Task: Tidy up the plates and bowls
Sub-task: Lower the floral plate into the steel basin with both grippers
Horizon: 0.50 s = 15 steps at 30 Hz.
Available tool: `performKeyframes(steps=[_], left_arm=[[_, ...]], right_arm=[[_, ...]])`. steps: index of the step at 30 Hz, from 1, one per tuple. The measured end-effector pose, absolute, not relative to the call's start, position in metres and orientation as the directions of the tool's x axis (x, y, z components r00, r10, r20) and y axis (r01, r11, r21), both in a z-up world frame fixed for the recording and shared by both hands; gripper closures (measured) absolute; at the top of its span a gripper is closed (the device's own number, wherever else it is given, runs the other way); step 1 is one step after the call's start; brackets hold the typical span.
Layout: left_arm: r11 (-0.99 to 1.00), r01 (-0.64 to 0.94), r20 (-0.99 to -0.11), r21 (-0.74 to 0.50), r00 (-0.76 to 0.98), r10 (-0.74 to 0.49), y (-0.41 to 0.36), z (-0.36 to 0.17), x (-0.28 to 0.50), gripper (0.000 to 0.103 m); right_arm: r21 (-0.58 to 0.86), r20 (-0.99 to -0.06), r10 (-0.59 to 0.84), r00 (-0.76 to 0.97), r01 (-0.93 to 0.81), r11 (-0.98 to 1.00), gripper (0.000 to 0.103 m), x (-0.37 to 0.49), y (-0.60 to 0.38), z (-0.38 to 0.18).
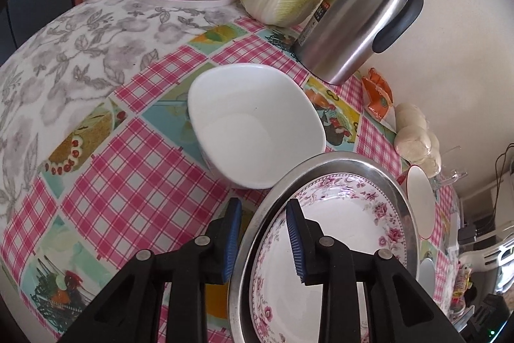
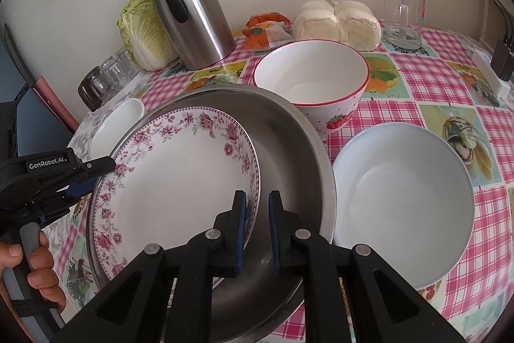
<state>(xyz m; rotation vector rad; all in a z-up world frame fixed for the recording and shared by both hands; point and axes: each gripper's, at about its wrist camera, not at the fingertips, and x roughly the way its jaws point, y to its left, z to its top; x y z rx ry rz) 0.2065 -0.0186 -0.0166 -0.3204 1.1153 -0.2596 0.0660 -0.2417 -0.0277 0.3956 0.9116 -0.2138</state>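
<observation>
The right claw (image 2: 258,227) is closest. Its two blue pads are almost shut and reach into the steel pan (image 2: 289,156) from the near side. The right edge of the flower plate (image 2: 180,182) sits between the pads, and the claw pinches it there. The flower plate lies inside the steel pan, pushed over to the pan's left side. Its left edge rests up on the pan's rim.

The left claw (image 2: 96,169) is at the left edge of the steel pan. A hand (image 2: 35,266) holds its grey grip. This claw is a little bit open. One pad is outside the pan and the other pad is over the plate, so the rims of the pan and the plate pass through the gap. The pads do not squeeze anything.

Just to the right of the steel pan sits a pale blue bowl (image 2: 401,204), and it is empty. Just past the pan's left side sits a white bowl (image 1: 253,124) with rounded corners, also empty. Touching the far side of the pan is a strawberry bowl (image 2: 311,82) with a red rim.

Farther behind the steel pan stands a tall steel jug (image 2: 192,21) with a black handle. A cabbage (image 2: 144,31) is left of the jug, by the wall. Some upside-down glasses (image 2: 106,76) are far off to the pan's left. Behind the strawberry bowl are an orange packet (image 2: 263,31), a bag of white buns (image 2: 337,21) and a glass mug (image 2: 403,15). All of it sits on a table (image 2: 449,79) with a pink checked cloth.
</observation>
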Motion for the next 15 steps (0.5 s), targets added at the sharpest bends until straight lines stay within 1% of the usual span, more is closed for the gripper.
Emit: performKeyframes(steps=[13,15], left_arm=[[0.920,0.019,-0.830,-0.390,0.426,-0.361,-0.0167,-0.0136,0.2049,0.070],[0.917,0.006,-0.830,-0.399,0.424,-0.363,-0.0151,-0.0145,0.2054,0.067]], right_arm=[[0.207,-0.811,-0.037,0.583,0.346,0.915,0.088,0.0670,-0.2392,-0.0257],[0.204,-0.813,-0.039,0.581,0.346,0.916,0.087,0.0670,-0.2388,-0.0255]])
